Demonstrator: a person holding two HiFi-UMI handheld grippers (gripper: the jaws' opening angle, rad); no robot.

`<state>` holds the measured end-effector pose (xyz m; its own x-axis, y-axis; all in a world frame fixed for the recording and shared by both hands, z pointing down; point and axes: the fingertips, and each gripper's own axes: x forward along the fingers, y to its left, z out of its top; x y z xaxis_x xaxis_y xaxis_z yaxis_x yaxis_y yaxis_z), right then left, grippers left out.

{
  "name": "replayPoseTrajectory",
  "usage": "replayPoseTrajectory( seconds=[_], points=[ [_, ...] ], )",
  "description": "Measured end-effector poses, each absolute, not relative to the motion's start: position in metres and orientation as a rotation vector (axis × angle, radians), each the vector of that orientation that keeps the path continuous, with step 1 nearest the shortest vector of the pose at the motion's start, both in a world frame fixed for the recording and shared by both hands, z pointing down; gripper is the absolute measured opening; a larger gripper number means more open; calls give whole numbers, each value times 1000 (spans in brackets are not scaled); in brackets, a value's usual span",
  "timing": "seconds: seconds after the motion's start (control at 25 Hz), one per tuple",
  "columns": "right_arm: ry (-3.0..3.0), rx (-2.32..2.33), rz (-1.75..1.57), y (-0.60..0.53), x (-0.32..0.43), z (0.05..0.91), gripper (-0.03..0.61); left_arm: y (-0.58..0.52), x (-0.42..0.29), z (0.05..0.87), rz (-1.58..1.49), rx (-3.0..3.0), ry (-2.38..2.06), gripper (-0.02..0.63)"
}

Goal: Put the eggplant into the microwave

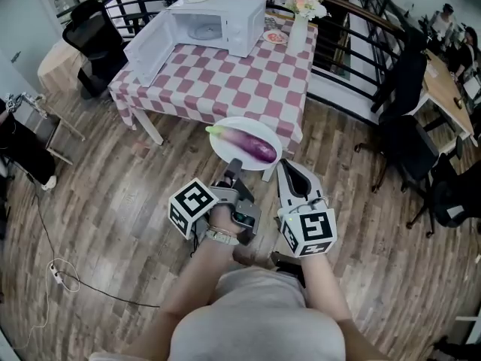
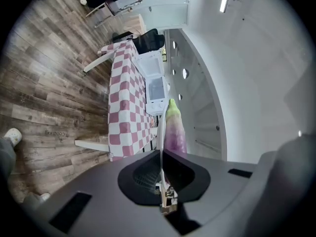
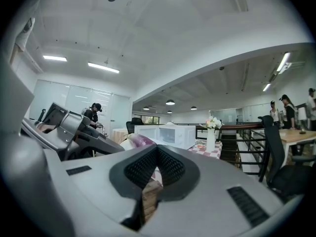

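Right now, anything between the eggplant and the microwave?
Nothing visible. The eggplant lies on a plate gripped at its rim by the left claw. The microwave has its door open, and only bare checked table lies between.

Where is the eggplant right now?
In the head view, the eggplant lies on a white plate held by the left hand-held gripper, mid-frame, short of the checked table with the microwave.
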<state>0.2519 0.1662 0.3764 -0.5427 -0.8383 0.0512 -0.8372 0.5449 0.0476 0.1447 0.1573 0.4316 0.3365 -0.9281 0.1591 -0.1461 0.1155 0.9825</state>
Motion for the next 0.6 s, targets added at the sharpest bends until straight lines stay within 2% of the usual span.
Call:
replayPoseTrajectory(
  seconds=[0.6],
  points=[
    [-2696,1482,-10,166,162,373,23,154,52,424,-784,1362,-1084,17]
  ],
)
